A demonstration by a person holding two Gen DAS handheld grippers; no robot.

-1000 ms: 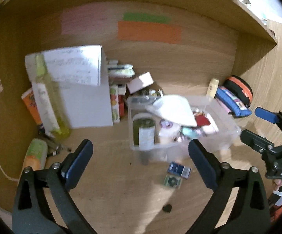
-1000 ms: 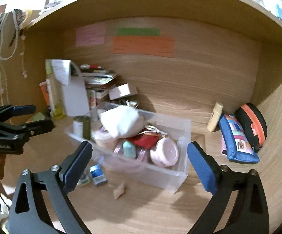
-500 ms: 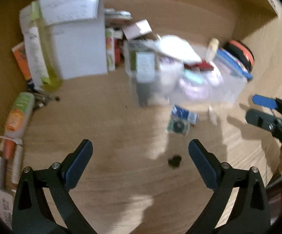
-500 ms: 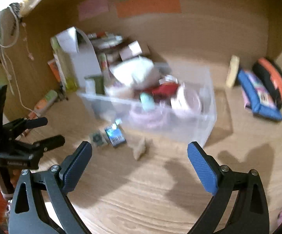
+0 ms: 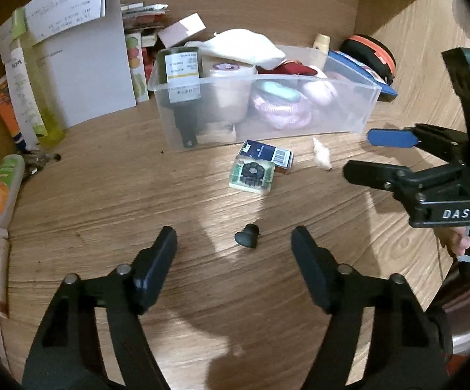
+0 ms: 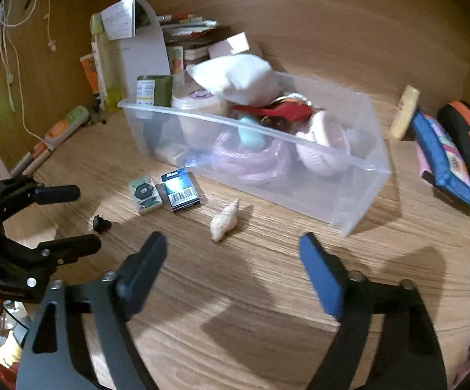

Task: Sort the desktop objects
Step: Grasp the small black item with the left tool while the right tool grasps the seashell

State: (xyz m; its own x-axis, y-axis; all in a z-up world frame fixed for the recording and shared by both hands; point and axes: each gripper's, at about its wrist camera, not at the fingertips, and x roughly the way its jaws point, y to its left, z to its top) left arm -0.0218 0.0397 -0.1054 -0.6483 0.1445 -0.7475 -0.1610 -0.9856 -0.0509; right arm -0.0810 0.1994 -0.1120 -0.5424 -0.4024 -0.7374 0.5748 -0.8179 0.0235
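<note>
A clear plastic bin (image 5: 358,107) (image 6: 358,195) full of items stands at the back of the wooden desk. In front of it lie a blue box (image 5: 269,156) (image 6: 180,189), a small green-and-white box (image 5: 251,175) (image 6: 144,195), a pale seashell (image 5: 321,157) (image 6: 224,220) and a small black piece (image 5: 248,235) (image 6: 101,223). My left gripper (image 5: 234,245) is open and empty, with the black piece between its fingertips' line. My right gripper (image 6: 231,250) is open and empty, just in front of the seashell; it also shows in the left wrist view (image 5: 361,154).
White papers (image 5: 82,61) and a yellow-green bottle (image 5: 30,94) stand at the back left. An orange-green tube (image 5: 4,185) lies at the left edge. A blue pouch (image 6: 443,159) and an orange-black case (image 6: 469,136) sit right of the bin.
Both grippers have pulled back and tilted down toward the desk. The loose items in front of the bin have come nearer and lower in both views. Both stay open.
</note>
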